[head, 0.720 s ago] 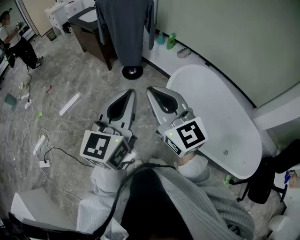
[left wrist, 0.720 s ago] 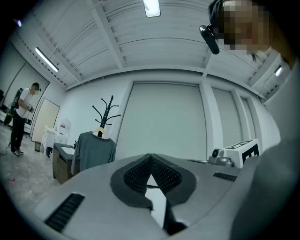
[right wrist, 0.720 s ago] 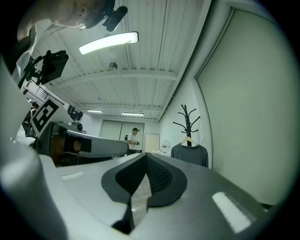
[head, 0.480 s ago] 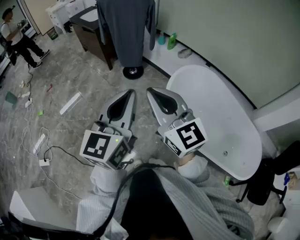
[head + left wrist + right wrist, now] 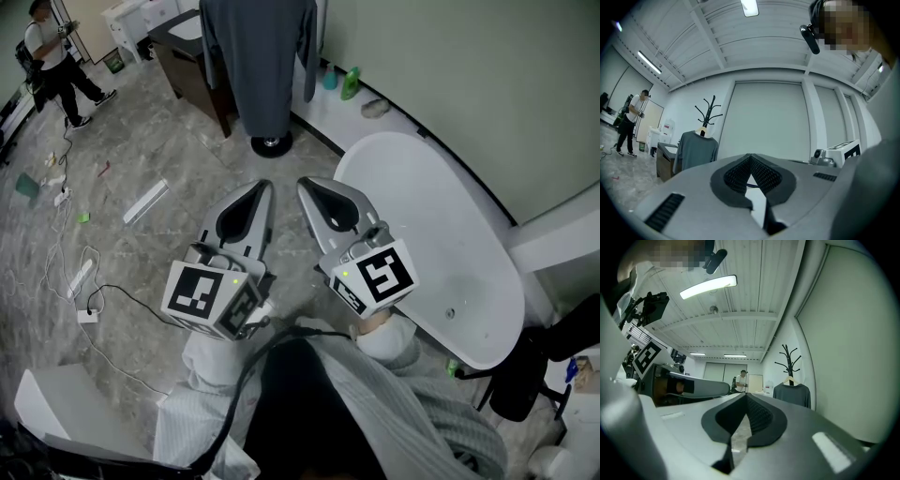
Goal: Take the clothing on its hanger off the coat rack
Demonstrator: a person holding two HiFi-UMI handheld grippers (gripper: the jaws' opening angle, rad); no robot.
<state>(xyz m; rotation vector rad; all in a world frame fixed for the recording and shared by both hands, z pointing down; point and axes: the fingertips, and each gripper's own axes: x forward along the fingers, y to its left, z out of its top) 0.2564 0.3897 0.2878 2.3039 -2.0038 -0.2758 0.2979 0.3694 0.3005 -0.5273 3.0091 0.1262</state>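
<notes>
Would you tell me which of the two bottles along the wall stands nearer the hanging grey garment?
The teal bottle: it stands right beside the grey garment, while the green bottle sits further along, toward the white bathtub.

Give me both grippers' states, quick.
Left gripper: closed, holding nothing.
Right gripper: closed, holding nothing.

Grey top (image 5: 258,56) on a hanger (image 5: 701,132) hangs from the coat rack (image 5: 708,110).
</notes>
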